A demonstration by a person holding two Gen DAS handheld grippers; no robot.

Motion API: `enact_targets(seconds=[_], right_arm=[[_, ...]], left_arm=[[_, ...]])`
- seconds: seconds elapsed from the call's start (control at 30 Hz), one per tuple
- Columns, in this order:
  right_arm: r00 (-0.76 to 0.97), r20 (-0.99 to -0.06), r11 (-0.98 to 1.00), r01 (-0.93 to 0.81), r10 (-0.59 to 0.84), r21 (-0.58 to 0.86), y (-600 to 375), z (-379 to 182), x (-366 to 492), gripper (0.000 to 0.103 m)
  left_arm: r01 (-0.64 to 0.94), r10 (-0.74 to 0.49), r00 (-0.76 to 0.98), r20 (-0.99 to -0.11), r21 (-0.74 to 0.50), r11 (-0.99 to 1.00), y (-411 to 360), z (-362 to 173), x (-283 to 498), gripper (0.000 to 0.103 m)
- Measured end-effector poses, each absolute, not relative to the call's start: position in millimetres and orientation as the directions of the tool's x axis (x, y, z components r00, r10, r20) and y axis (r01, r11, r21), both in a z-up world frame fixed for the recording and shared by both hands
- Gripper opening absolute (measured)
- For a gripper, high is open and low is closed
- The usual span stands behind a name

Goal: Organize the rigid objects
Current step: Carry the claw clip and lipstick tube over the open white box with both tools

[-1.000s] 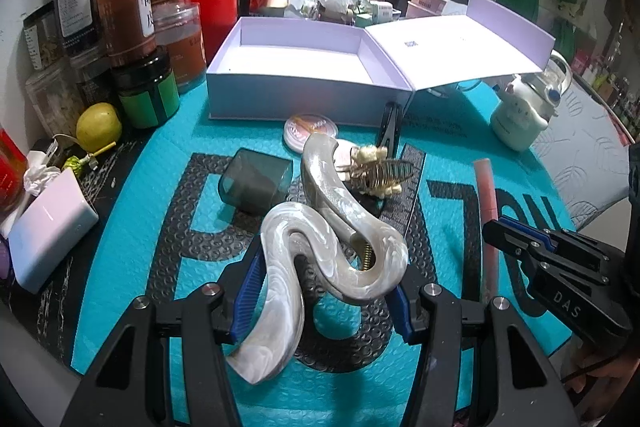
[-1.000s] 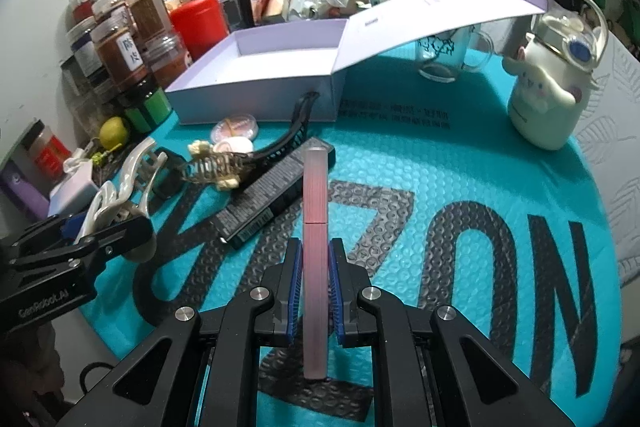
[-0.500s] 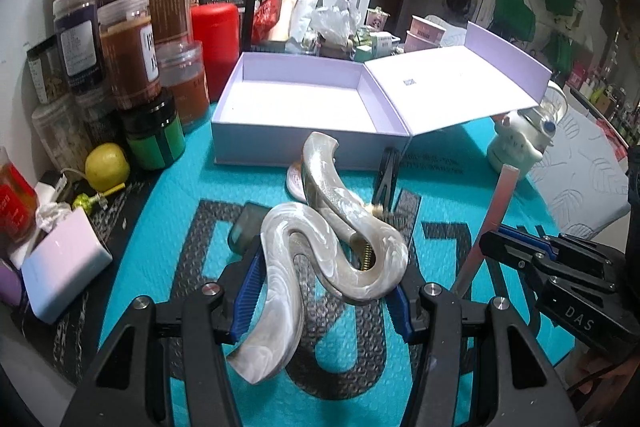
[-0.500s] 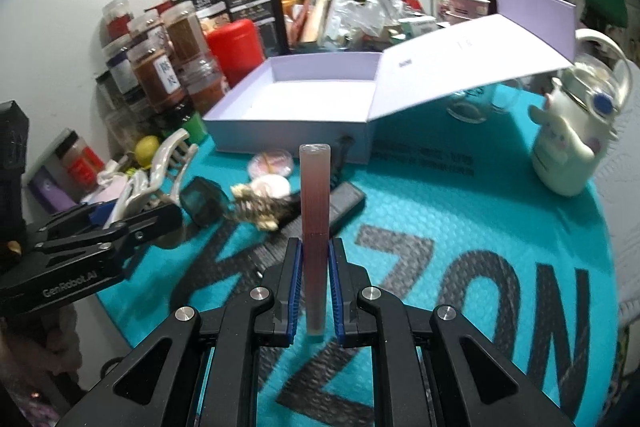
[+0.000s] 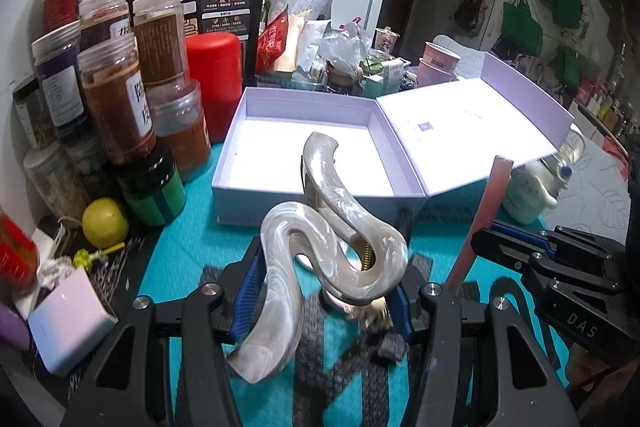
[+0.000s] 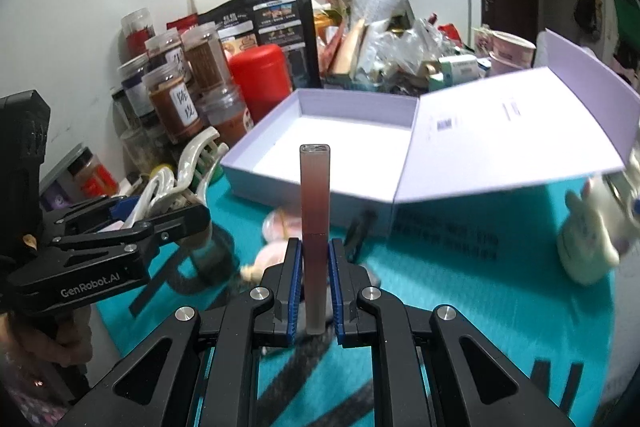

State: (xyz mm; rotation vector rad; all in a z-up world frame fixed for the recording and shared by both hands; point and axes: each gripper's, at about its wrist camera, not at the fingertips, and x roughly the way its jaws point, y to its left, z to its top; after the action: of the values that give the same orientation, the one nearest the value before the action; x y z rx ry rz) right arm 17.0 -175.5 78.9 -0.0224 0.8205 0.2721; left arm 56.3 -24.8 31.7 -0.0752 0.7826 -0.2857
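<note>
My left gripper point(image 5: 326, 285) is shut on a large pearl-white hair claw point(image 5: 320, 243), held above the teal mat just in front of the open lilac box point(image 5: 316, 131). My right gripper point(image 6: 314, 291) is shut on a slim brown-pink tube point(image 6: 315, 195) that stands upright between its pads. The box point(image 6: 340, 135) is empty, its lid folded open to the right. In the right wrist view the left gripper point(image 6: 120, 227) with the claw is at the left. In the left wrist view the right gripper point(image 5: 532, 259) and tube point(image 5: 486, 211) are at the right.
Spice jars point(image 5: 116, 99), a red canister point(image 5: 214, 75) and a green-lidded jar point(image 5: 154, 195) crowd the left of the box. A lemon point(image 5: 105, 222) and white charger point(image 5: 68, 323) lie at the left edge. A white character bottle point(image 6: 592, 239) stands at the right. Small items lie blurred on the teal mat point(image 6: 480, 291).
Both grippers have risen off the mat with their objects and moved forward toward the open box. The claw and the tube now stand higher and closer to the box's front wall.
</note>
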Motion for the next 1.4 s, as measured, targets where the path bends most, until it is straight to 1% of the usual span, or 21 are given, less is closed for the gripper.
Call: enact_targets(seconds=[0.37,0.73,0.97,1.17,1.4], right_arm=[[0.644,-0.726,0.961,-0.262,0.242,0.087,-181.9,82.0,66.7,0.013],[0.682,-0.692,0.964,-0.251,0.239,0.086,-186.5,88.2,119.7,0.013],[0.691,-0.684,0.965,-0.250,0.236,0.081,-183.2,85.0,148.0,0.013],[0.697,-0.677,0.963,-0.263,0.236,0.064,-176.3,82.1,172.3,0.013],[0.683,-0.689,0.960,-0.270,0.243,0.072,-172.4,69.3,193.7,0.013]], left_arm=[[0.237,-0.302,0.667,-0.681,-0.190,0.953,-28.6,33.8,108.2,0.054],[0.247,-0.297,0.693,-0.657,-0.170,0.954,-34.2,44.6,161.7,0.054],[0.237,-0.280,0.696,-0.661,-0.156,0.959,-33.0,40.4,196.1,0.054],[0.247,-0.259,0.693,-0.673,-0.116,0.962,-35.5,35.4,221.1,0.054],[0.253,-0.262,0.663,-0.702,-0.119,0.960,-39.7,21.7,247.8,0.054]])
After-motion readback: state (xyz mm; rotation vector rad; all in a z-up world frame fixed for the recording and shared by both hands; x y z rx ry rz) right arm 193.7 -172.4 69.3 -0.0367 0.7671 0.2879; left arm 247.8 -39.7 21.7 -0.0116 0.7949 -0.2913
